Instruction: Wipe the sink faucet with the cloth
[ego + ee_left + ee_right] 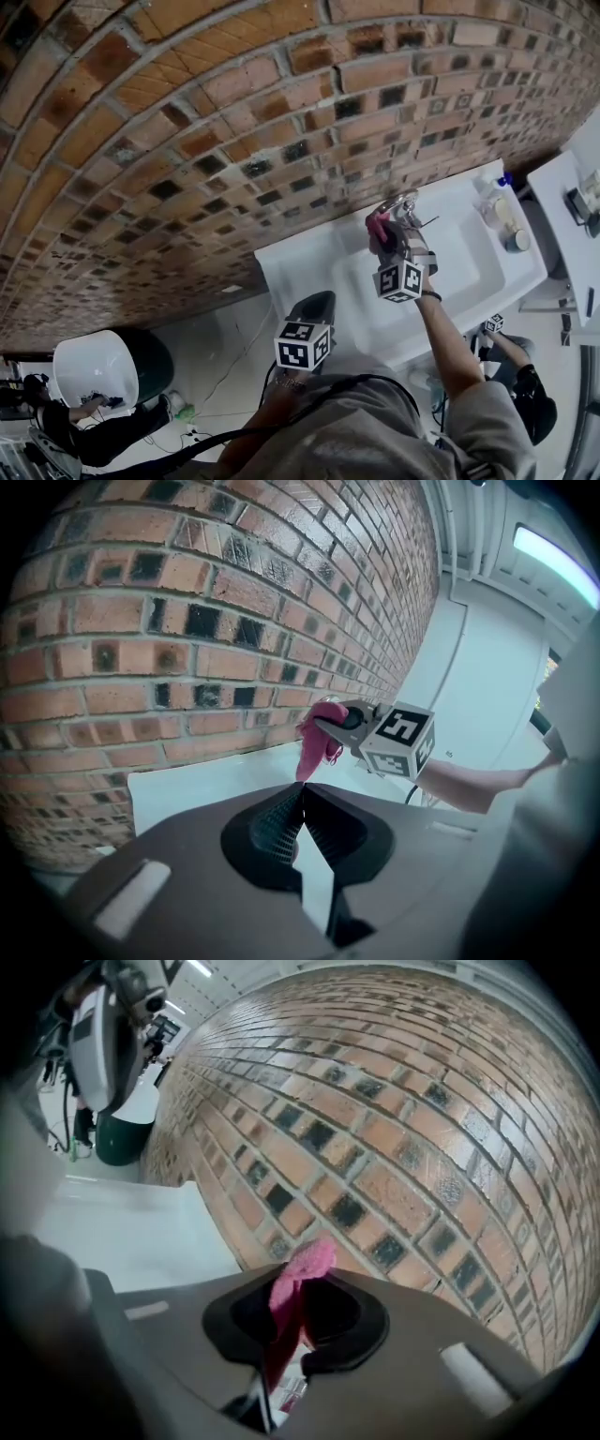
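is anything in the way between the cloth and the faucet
Nothing visible does. The right gripper holds the pink cloth right beside the faucet, above the white sink; whether they touch is unclear. The bottles stand off at the sink's corner, and the left gripper, shut and empty, is well clear.

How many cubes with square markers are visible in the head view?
3: the left gripper's cube, low centre; the right gripper's cube, over the sink; a small third cube at right by another person's arm. Others may be hidden.
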Tool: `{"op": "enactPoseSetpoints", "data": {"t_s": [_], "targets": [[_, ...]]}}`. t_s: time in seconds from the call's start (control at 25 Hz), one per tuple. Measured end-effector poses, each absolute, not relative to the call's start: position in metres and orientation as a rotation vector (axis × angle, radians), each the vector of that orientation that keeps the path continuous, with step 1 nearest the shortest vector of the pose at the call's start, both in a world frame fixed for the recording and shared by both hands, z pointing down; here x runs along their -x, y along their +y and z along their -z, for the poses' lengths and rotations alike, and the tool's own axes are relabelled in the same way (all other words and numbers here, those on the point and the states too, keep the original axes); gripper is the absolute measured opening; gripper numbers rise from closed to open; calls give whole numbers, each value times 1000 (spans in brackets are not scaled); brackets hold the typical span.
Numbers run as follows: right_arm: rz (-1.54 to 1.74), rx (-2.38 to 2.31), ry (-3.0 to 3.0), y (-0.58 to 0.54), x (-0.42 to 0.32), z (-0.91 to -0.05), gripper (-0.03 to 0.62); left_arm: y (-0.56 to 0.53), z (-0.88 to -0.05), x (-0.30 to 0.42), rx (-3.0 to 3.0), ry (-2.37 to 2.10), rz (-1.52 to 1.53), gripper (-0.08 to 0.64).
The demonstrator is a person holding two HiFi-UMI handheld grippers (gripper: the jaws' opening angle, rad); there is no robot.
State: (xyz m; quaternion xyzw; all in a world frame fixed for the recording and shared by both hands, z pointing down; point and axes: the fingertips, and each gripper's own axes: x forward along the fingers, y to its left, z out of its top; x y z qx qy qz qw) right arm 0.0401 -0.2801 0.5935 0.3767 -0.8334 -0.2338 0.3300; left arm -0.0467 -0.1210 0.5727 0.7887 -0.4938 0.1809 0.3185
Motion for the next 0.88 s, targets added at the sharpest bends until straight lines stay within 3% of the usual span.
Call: {"op": "enactPoseSetpoints", "data": {"t_s": [0.24, 0.52, 0.88], "targets": [[584, -1167, -2247, -315, -54, -541, 48, -119, -571, 54, -2066, -1325, -478, 17], [352, -1438, -2177, -377, -119, -531, 46, -116, -570, 57, -2063, -1337, -469, 17], [-103, -1535, -1958, -380, -196, -634, 43, -111, -570, 59, -2059, -1340, -465, 17]]}}
